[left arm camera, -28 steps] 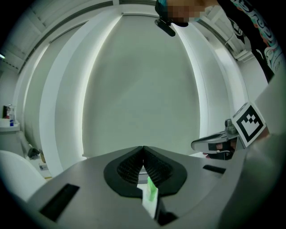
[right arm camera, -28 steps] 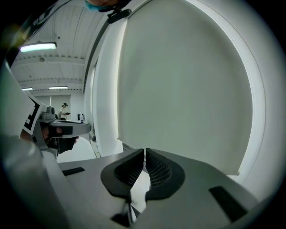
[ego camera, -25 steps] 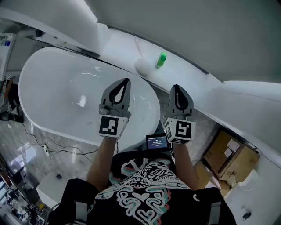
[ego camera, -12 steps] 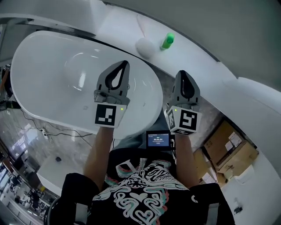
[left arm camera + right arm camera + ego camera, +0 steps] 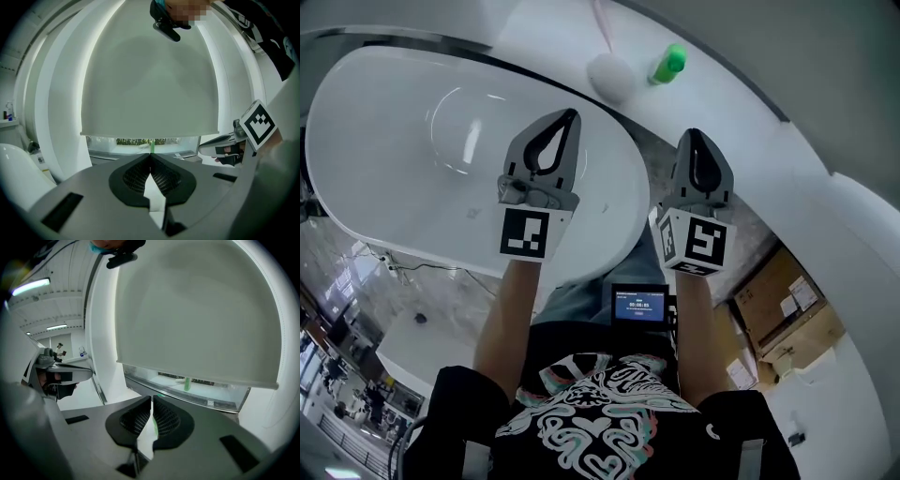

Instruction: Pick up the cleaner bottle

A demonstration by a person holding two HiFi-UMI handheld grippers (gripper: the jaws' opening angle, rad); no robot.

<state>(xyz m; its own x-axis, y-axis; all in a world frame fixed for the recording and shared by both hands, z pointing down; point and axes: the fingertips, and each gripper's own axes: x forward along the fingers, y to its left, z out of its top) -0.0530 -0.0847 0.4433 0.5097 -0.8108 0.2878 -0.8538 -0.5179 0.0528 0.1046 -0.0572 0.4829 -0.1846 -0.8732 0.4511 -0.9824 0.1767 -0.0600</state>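
The cleaner bottle (image 5: 668, 64) is small and bright green. It stands upright on the white ledge (image 5: 712, 103) behind the bathtub, beside a white round object (image 5: 609, 77). My left gripper (image 5: 570, 114) hangs over the tub's right end, shut and empty. My right gripper (image 5: 694, 136) is held beside it over the gap between tub and ledge, also shut with nothing in it. Both point toward the ledge and are well short of the bottle. The bottle shows far off in the left gripper view (image 5: 152, 146) and in the right gripper view (image 5: 187, 383).
A large white oval bathtub (image 5: 394, 112) fills the left. Cardboard boxes (image 5: 787, 309) sit on the floor at the right. A small screen (image 5: 639, 303) hangs at the person's waist. A pale roller blind (image 5: 150, 93) covers the window above the ledge.
Both grippers have sunk together, still shut and side by side. The bottle and the white round object now sit higher and further right in the head view.
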